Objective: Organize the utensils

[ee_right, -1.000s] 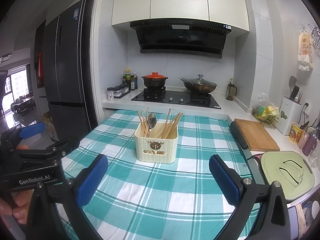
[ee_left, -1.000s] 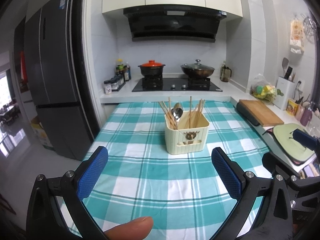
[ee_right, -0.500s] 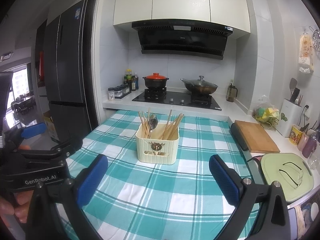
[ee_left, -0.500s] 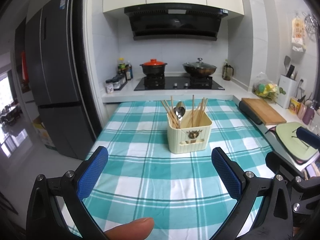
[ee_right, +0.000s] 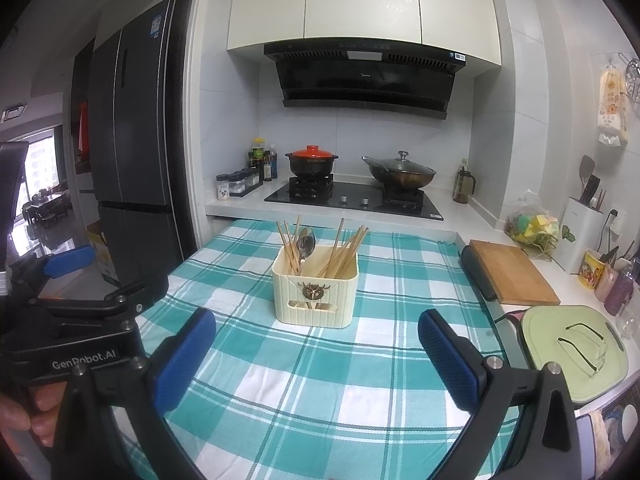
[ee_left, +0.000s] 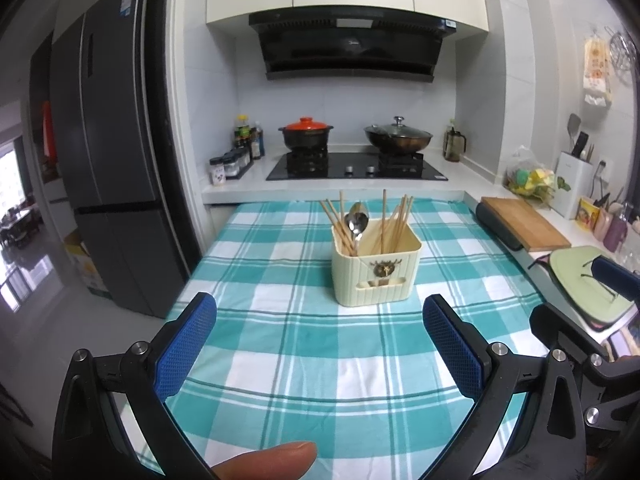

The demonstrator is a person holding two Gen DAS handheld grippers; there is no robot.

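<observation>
A cream utensil holder [ee_left: 376,270] stands on the teal checked tablecloth [ee_left: 304,344]; it also shows in the right wrist view [ee_right: 315,294]. It holds several wooden chopsticks [ee_left: 394,220] and a metal spoon [ee_left: 357,222]. My left gripper [ee_left: 320,340] is open and empty, short of the holder above the cloth. My right gripper [ee_right: 316,354] is open and empty, also short of the holder. The left gripper's body shows at the left of the right wrist view [ee_right: 72,320].
A wooden cutting board [ee_right: 512,272] and a green board [ee_right: 572,348] lie on the counter to the right. A stove with a red-lidded pot [ee_left: 306,134] and a wok [ee_left: 398,140] stands behind the table. A dark fridge [ee_left: 108,168] is at left.
Both grippers have drawn back slightly and tilted, so the holder sits a little farther and shifted in each view. Both stay open and empty.
</observation>
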